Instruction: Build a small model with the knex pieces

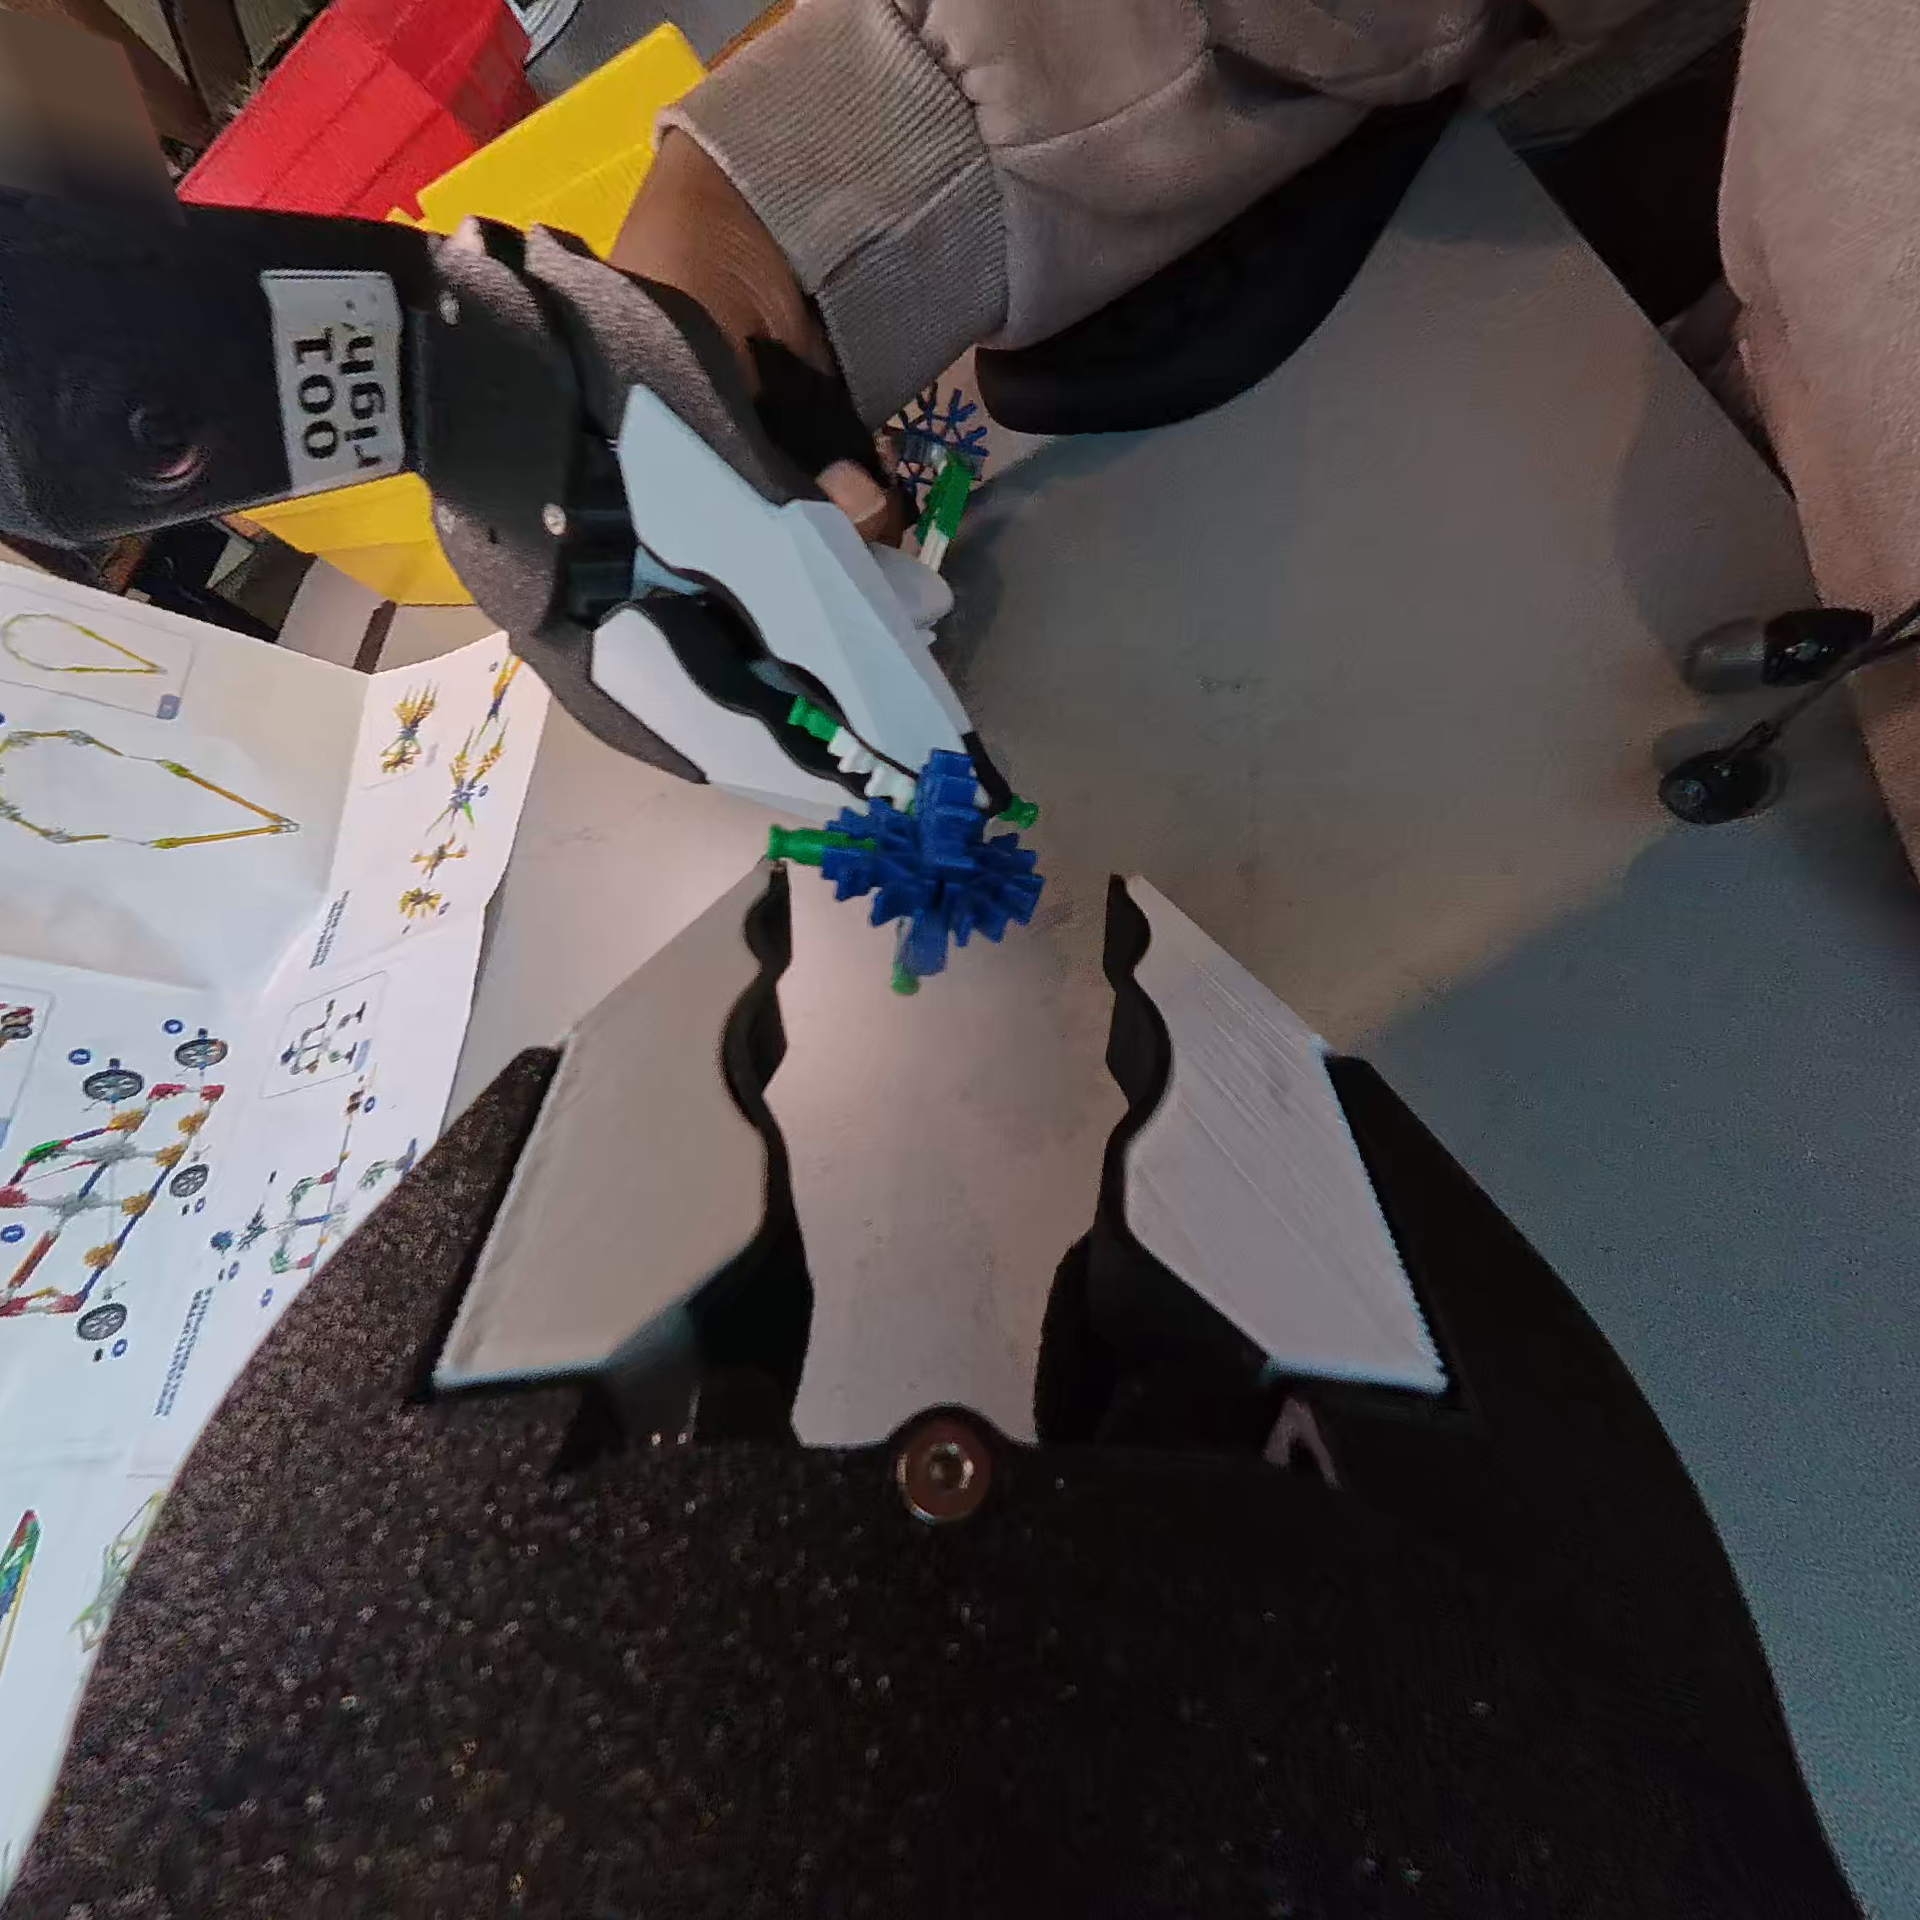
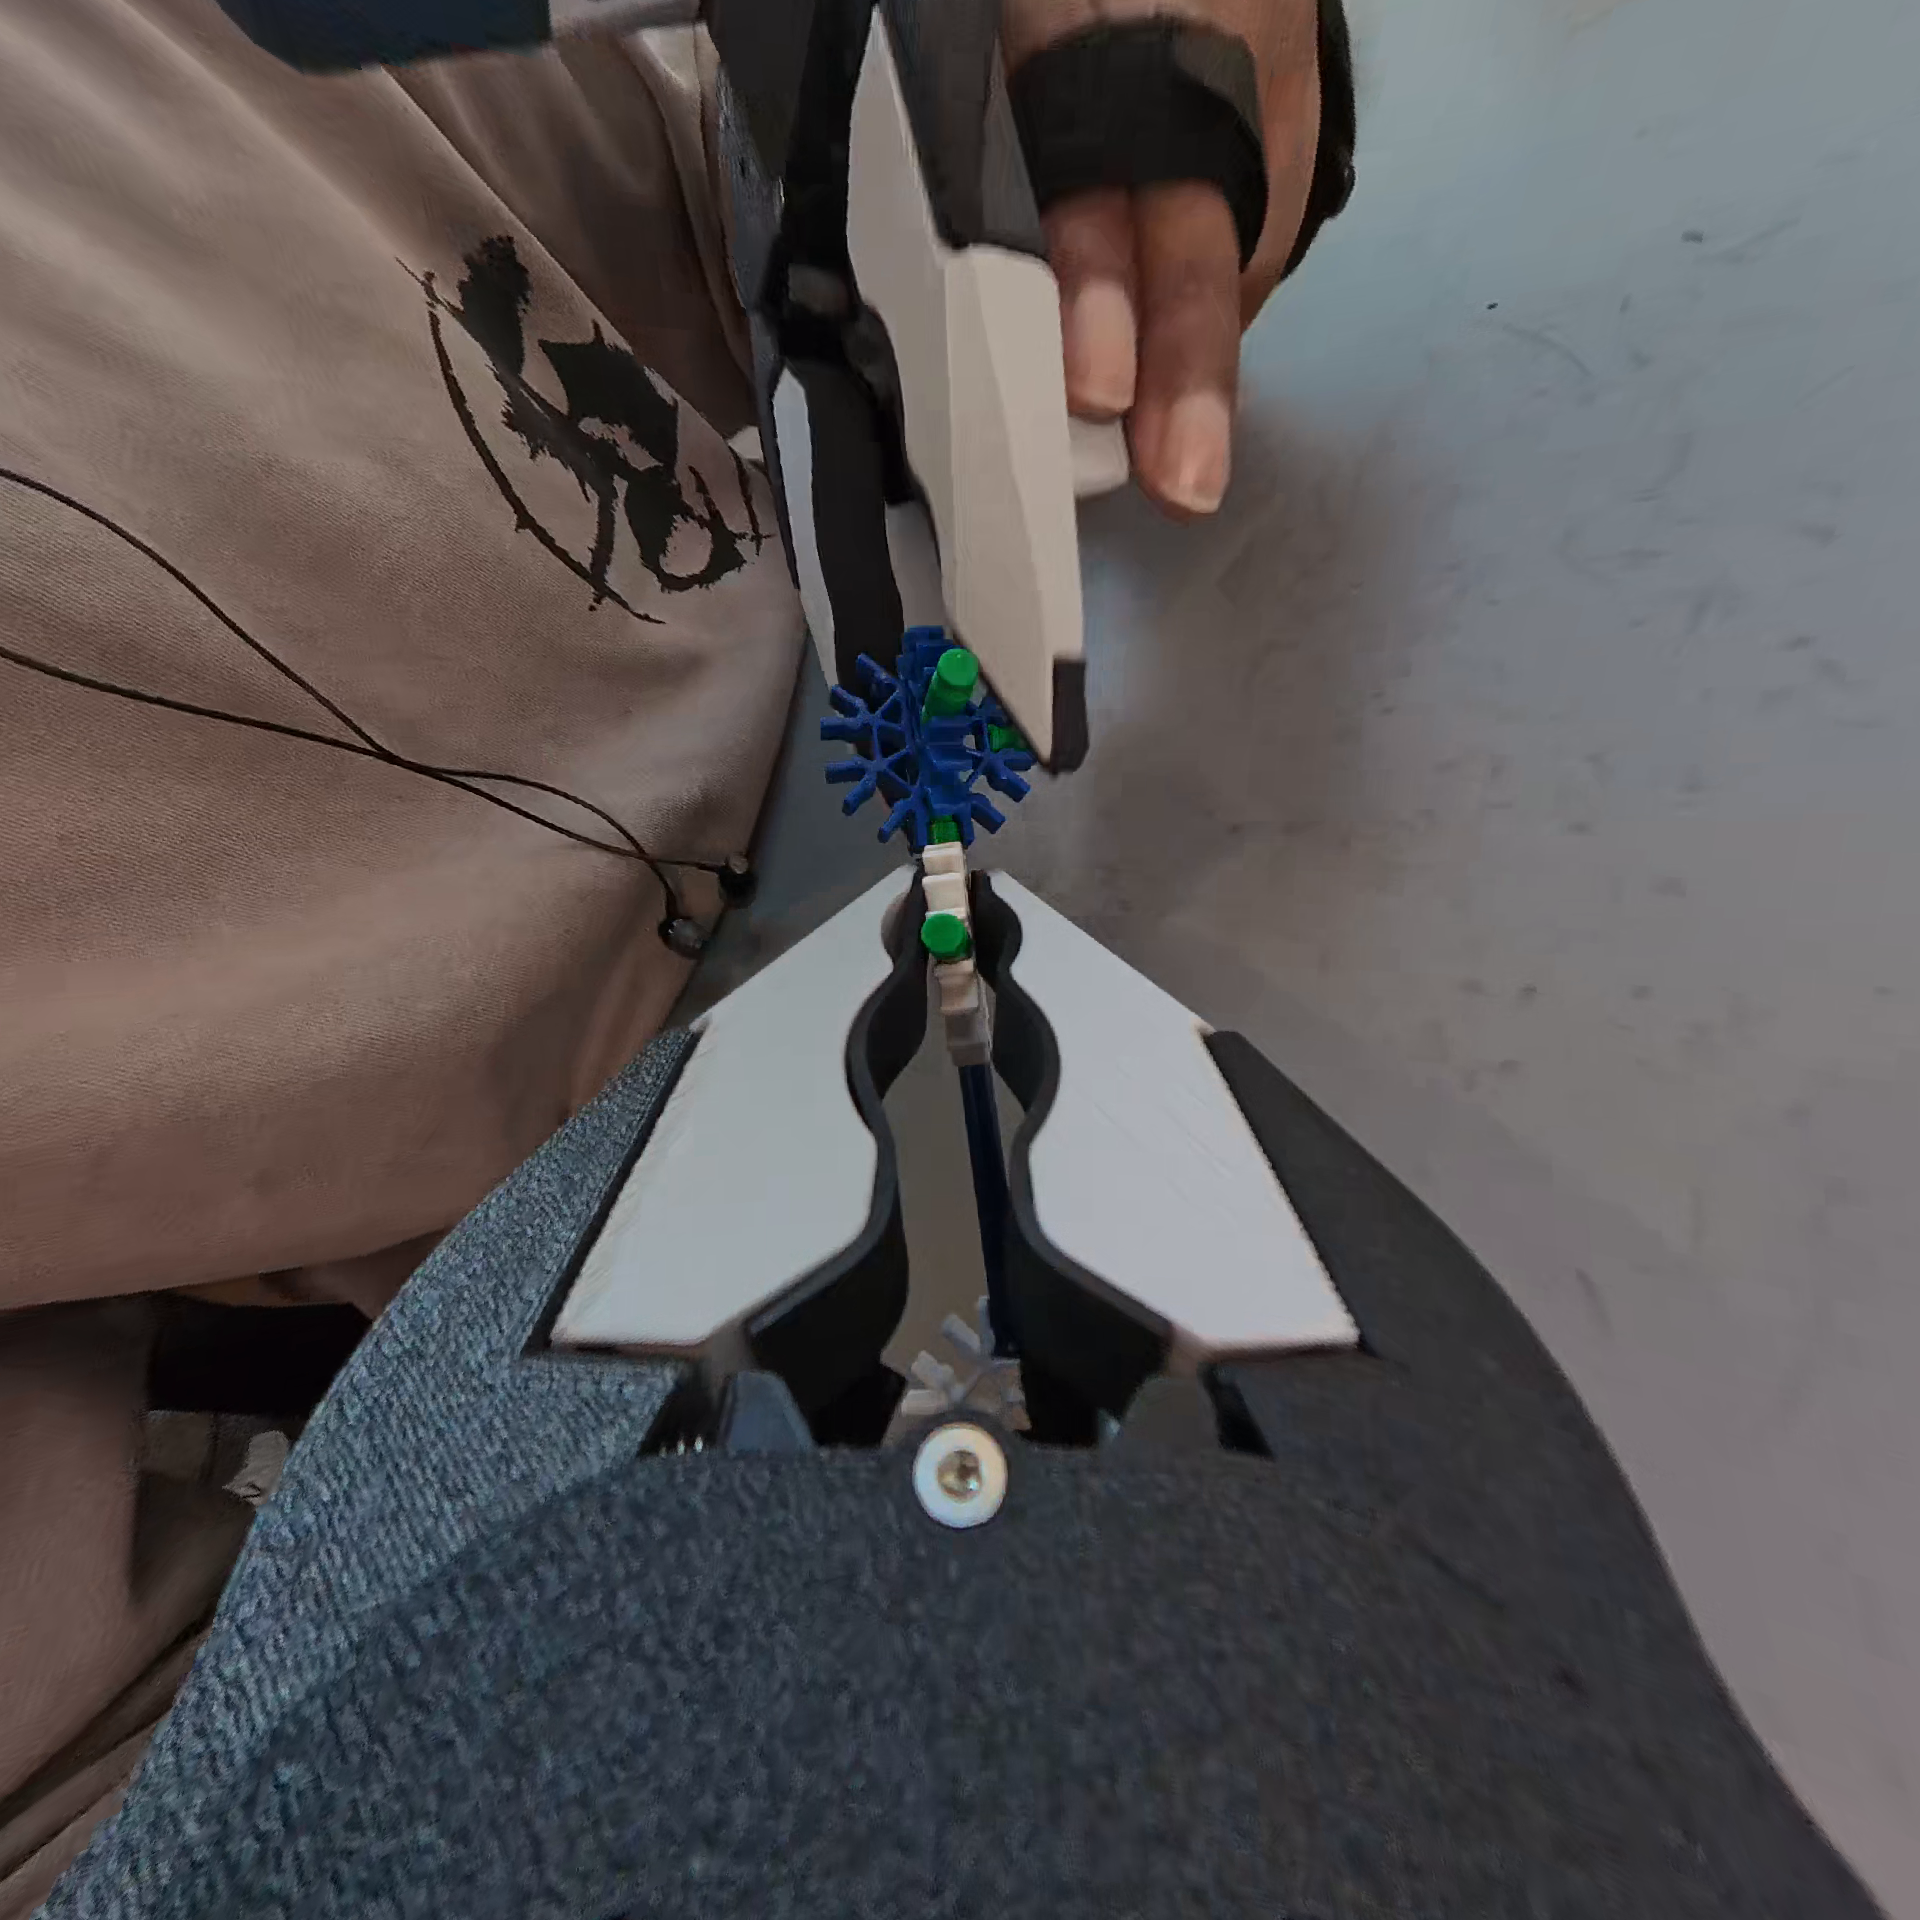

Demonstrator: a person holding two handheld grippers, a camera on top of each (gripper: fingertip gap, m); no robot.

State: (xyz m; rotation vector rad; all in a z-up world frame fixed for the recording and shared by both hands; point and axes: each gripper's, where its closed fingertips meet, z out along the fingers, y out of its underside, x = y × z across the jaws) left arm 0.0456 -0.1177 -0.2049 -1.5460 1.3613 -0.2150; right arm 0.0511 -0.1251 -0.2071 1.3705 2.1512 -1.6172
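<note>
A small toy assembly has a blue snowflake-shaped connector (image 1: 935, 862) with short green rods (image 1: 795, 842) sticking out and white connector pieces (image 2: 948, 883) joined to it. My right gripper (image 2: 951, 883) is shut on the white pieces and holds the assembly above the grey table (image 1: 1351, 675). A dark blue rod (image 2: 982, 1164) and a grey snowflake piece (image 2: 961, 1361) run back between its fingers. It also shows in the left wrist view (image 1: 935, 779), coming in from the upper left. My left gripper (image 1: 948, 883) is open and empty, its tips just short of the blue connector (image 2: 914, 748).
A printed instruction sheet (image 1: 208, 935) lies at the table's left. A yellow bin (image 1: 561, 156) and a red bin (image 1: 364, 104) stand behind it. Another blue connector with green and white pieces (image 1: 940, 457) lies under the person's sleeve (image 1: 883, 208). Drawstring ends (image 1: 1766, 644) hang at the right. Only a small space, under 4 cm, lies between the two pairs of fingers.
</note>
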